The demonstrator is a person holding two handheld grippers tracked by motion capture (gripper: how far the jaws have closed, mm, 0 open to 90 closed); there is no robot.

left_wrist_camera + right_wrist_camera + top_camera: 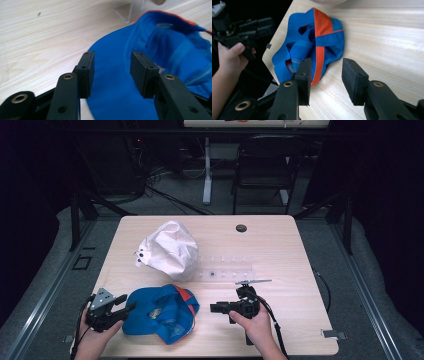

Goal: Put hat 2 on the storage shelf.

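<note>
Left gripper (112, 75) (agape) seemingly straddles blue cap (155, 62) brim.

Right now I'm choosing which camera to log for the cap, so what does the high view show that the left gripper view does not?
High view alone: the white cap, the clear plastic strip, the grommet hole, a chair beyond the table, and the right tongs, open beside the blue cap.

Left gripper view alone: a close look at the blue brim between the open left tongs.

Both: the blue cap with orange trim, the left tongs, and the wooden table.
</note>
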